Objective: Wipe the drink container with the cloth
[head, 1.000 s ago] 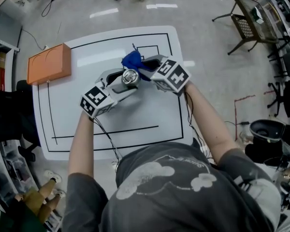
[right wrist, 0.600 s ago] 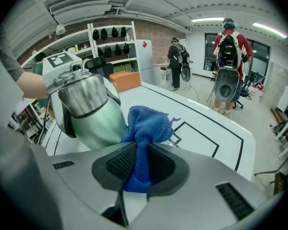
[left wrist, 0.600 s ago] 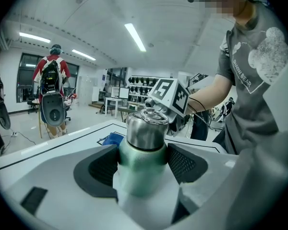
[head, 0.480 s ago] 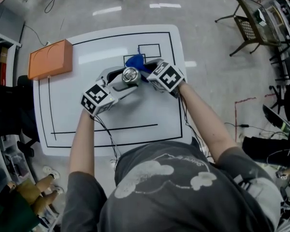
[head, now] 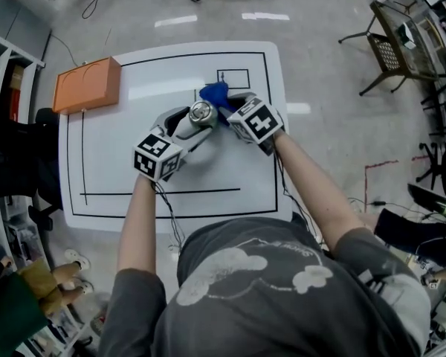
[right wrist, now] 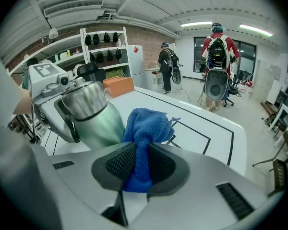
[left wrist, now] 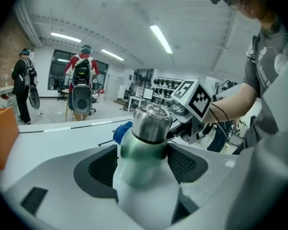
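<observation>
Across the middle of the head view spreads a white table [head: 119,162] marked with black lines. An orange box [head: 88,85] sits at its upper left corner. Just above the table's centre the two tools meet. The left gripper [head: 189,125] reaches in from the lower left, its jaws spread wide and clamped on the body of a metal drink bottle [left wrist: 144,128]. The bottle's green shoulder and steel cap stick out past the jaw tips. The right gripper [right wrist: 139,162] comes in from the lower right with its jaws drawn narrow, pinching a bunched blue cloth [right wrist: 146,128]. The cloth's free end bulges beyond the tips and rests against the bottle's green shoulder, on the side away from the person, just below the cap.
</observation>
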{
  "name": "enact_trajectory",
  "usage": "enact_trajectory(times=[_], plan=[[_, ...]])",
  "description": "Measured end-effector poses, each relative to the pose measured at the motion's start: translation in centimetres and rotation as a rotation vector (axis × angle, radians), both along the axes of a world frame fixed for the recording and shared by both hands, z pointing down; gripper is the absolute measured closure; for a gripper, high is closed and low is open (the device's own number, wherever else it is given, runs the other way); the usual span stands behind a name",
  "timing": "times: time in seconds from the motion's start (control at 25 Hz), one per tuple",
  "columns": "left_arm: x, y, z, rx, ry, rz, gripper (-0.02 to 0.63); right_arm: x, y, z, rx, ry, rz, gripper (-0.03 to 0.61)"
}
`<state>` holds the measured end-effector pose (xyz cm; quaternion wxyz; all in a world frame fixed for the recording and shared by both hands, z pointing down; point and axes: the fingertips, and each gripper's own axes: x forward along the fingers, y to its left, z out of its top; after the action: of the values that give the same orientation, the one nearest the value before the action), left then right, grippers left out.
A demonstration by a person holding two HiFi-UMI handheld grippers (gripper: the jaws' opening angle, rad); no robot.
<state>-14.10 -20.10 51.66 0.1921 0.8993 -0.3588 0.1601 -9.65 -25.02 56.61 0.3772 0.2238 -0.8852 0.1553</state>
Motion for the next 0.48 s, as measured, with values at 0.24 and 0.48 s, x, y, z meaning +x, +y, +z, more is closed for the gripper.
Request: enact_trajectory(times=[0.24,0.48], plan=[[-0.6,1.0,-0.1,-0.014,0.037,-0.241,0.29,1.8,0.2,-2.0,0.026,-0.054,0.046,0.503],[0.2,2.2,-0.6,-0.026,0.072,-0.441,0.284,4.4,0.6,-3.0,0.059,-0.054,0.04,0.502]])
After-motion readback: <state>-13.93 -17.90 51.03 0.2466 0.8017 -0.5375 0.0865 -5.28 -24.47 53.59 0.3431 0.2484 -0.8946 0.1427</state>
